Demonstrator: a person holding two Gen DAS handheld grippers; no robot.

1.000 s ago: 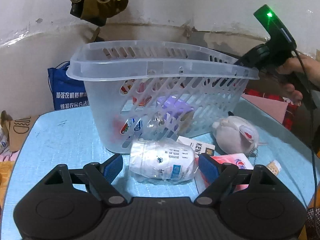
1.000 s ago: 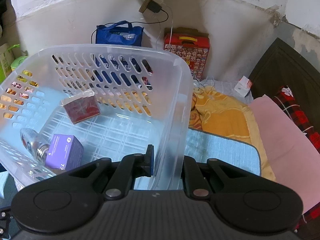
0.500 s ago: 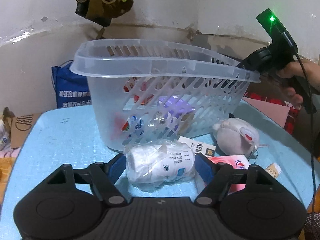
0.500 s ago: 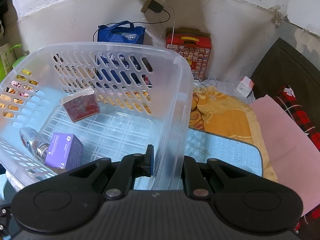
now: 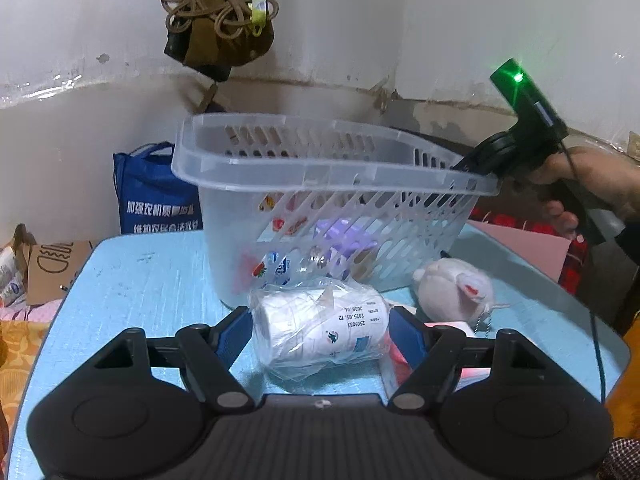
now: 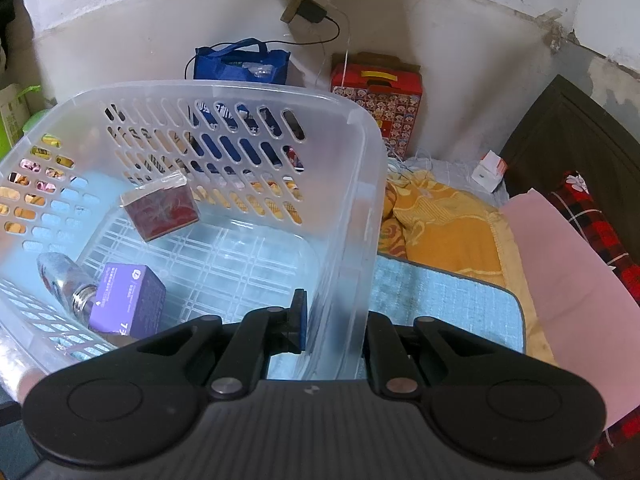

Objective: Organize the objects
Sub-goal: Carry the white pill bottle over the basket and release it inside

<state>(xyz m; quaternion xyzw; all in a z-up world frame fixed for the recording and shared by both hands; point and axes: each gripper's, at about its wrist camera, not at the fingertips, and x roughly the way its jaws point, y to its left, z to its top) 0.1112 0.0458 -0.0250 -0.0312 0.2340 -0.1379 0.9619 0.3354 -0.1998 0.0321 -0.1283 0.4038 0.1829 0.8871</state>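
- The left gripper (image 5: 320, 330) brackets the wrapped white roll (image 5: 320, 330), its long axis crosswise from pad to pad; the jaws have just been closing and now press both ends
- The basket (image 5: 320, 168) sits just beyond the roll, tilted; the right gripper (image 6: 334, 316) is clamped tight on its wall
- Roll: crinkly clear film over soft paper; basket: translucent slotted plastic

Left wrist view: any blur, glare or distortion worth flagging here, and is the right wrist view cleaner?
Left wrist view: basket rim slightly motion-smeared, the wrapped white roll shows crinkle glare, and dark fisheye corners. Right wrist view: sharper, evenly lit, with strong fisheye bending of the basket rim.
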